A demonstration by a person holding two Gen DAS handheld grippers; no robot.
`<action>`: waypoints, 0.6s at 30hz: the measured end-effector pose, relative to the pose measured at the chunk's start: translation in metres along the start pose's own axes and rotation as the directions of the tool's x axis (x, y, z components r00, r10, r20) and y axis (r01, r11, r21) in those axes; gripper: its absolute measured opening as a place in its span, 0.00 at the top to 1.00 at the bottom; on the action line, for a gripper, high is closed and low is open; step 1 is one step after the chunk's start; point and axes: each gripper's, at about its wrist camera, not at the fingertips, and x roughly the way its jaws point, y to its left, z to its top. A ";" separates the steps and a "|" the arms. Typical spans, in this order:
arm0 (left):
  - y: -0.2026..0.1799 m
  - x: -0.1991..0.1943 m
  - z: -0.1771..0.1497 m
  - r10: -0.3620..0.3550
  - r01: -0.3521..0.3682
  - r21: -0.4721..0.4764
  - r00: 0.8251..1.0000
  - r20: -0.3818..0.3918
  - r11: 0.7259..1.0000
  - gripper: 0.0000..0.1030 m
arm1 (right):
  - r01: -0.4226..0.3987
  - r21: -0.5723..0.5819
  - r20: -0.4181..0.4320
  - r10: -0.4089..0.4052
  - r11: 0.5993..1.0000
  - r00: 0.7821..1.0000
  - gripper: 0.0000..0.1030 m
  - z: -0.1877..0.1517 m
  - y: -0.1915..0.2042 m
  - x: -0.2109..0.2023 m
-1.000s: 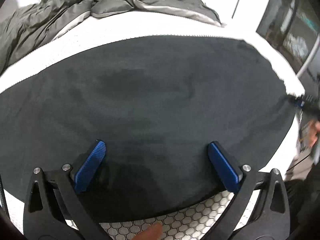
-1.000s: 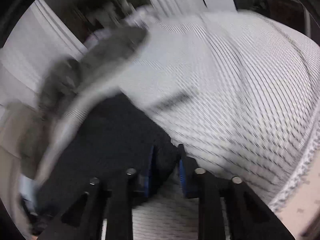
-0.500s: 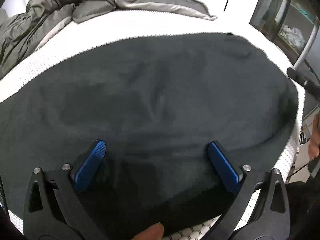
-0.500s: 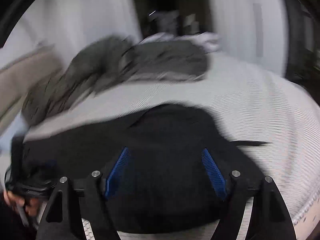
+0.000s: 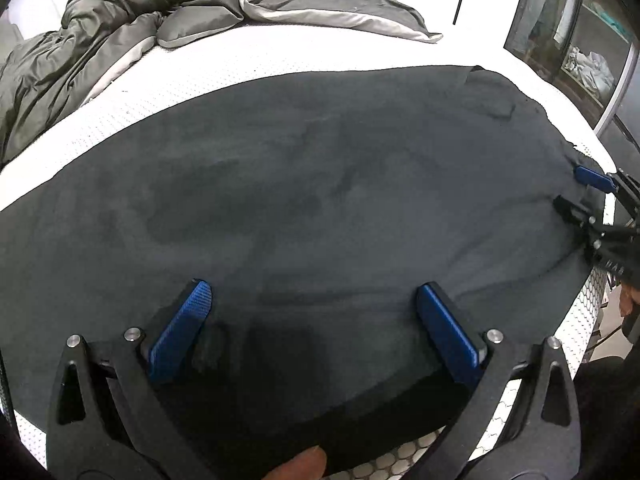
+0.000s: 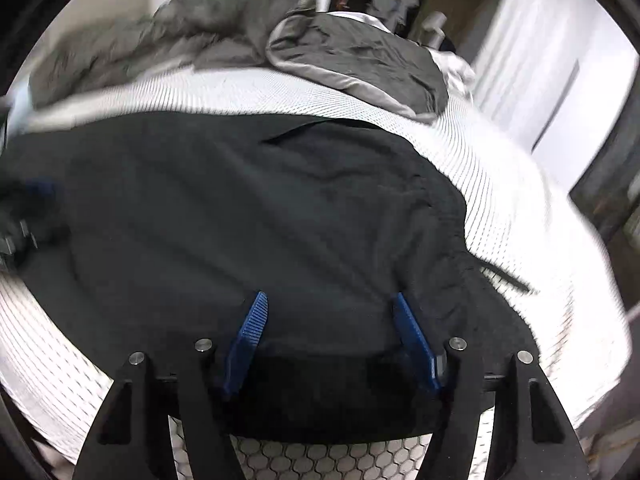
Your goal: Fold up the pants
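The black pants (image 5: 304, 184) lie spread flat across the white mattress (image 5: 280, 56); they also fill the right wrist view (image 6: 248, 216). My left gripper (image 5: 314, 296) is open, its blue pads low over the near edge of the cloth. My right gripper (image 6: 328, 304) is open over the pants' right end, near the waistband with a loose drawstring (image 6: 504, 276). The right gripper also shows at the right edge of the left wrist view (image 5: 576, 188). The left gripper shows blurred at the left of the right wrist view (image 6: 28, 208).
A rumpled grey duvet (image 5: 132, 12) is heaped along the far side of the bed, also seen in the right wrist view (image 6: 312, 44). A dark glass cabinet (image 5: 568, 28) stands at the far right. The mattress edge (image 6: 320, 456) lies just below my grippers.
My right gripper was shut on the pants' edge one second ago; it has opened and swung round to face the bed. The pants have settled flat. The left gripper stays open.
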 end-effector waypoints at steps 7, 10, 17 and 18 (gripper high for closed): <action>-0.013 -0.034 -0.017 -0.050 0.039 0.101 0.992 0.115 0.994 0.01 | -0.253 0.052 0.111 0.246 0.966 0.963 0.22 0.025 0.014 -0.018; -0.020 -0.023 -0.027 -0.019 0.008 0.153 0.997 0.069 0.988 0.01 | -0.270 -0.057 0.104 0.274 0.961 0.956 0.20 0.030 0.045 -0.019; 0.019 -0.029 -0.043 0.001 -0.005 0.094 0.999 0.048 0.996 0.01 | -0.081 0.010 -0.003 0.081 0.997 0.997 0.20 0.003 0.001 -0.001; 0.026 -0.031 -0.046 0.006 -0.010 0.084 0.999 0.050 0.996 0.01 | -0.066 0.052 -0.012 0.066 0.997 0.998 0.20 -0.001 -0.013 0.000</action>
